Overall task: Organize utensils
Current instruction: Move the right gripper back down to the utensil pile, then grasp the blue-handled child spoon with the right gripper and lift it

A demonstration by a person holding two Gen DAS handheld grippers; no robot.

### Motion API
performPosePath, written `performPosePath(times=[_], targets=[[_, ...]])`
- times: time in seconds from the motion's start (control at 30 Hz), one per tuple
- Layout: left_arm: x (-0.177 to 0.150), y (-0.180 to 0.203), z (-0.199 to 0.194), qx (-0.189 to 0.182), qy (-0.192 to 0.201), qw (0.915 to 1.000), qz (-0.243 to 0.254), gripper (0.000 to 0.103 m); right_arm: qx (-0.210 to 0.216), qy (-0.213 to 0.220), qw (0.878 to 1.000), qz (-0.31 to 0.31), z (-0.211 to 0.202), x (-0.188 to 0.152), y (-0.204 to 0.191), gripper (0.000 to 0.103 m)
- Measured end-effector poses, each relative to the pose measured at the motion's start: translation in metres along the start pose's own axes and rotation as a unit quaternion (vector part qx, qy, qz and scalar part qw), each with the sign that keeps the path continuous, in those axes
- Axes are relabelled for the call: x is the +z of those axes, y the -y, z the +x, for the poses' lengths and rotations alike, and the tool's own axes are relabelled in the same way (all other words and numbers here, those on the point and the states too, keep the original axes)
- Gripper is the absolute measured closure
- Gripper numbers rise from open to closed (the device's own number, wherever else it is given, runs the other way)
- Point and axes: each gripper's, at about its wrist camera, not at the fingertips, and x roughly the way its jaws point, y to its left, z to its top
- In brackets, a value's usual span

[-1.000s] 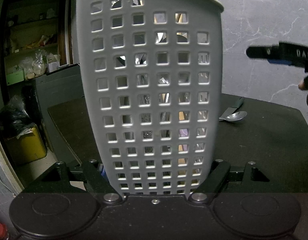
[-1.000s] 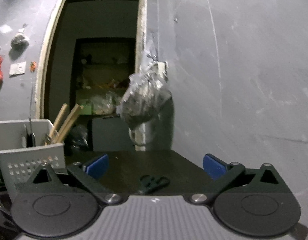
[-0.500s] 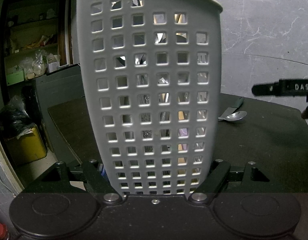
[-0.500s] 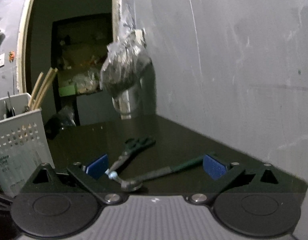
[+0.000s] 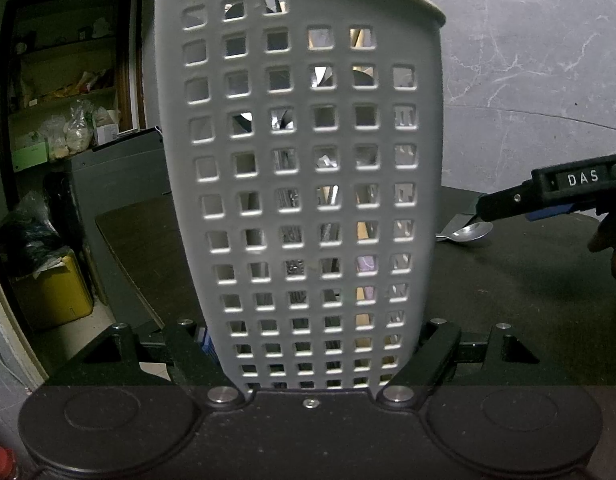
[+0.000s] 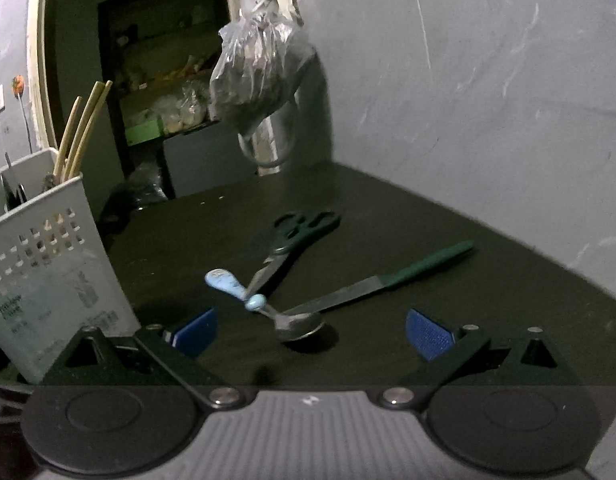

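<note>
Steady on the caddy, reaching for the spoon

Now my left gripper point(image 5: 312, 360) pinches the perforated grey utensil caddy point(image 5: 308, 184) mid-frame to steady it. Meanwhile my right gripper point(image 6: 310, 330), jaws spread and empty, hovers over the blue-handled spoon point(image 6: 267, 308) at centre frame, beside scissors point(image 6: 291, 240) and knife point(image 6: 384, 280).

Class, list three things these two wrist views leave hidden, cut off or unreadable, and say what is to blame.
- Left wrist: utensils inside the grey basket, glimpsed only through its holes.
- Left wrist: most of the spoon, behind the basket wall.
- Right wrist: label print on the basket, too blurred to read.
</note>
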Motion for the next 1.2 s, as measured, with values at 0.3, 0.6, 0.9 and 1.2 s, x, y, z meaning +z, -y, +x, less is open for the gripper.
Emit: performPosePath(times=[0.3, 0.6, 0.9, 1.2], targets=[[0.000, -0.002, 0.000, 0.000, -0.001, 1.0000, 0.000, 0.022, 0.016, -0.023, 0.999, 0.031, 0.011, 0.003, 0.002, 0.000], [0.000, -0.003, 0.000, 0.000, 0.000, 1.0000, 0.001, 0.021, 0.054, -0.036, 0.990, 0.126, 0.022, 0.003, 0.014, 0.004], [0.000, -0.003, 0.001, 0.000, 0.000, 1.0000, 0.001, 0.022, 0.058, -0.032, 0.987, 0.143, 0.026, 0.001, 0.007, 0.020], [0.000, -0.002, 0.001, 0.000, 0.000, 1.0000, 0.001, 0.022, 0.020, -0.051, 0.993, 0.106, 0.034, 0.006, -0.008, 0.049]])
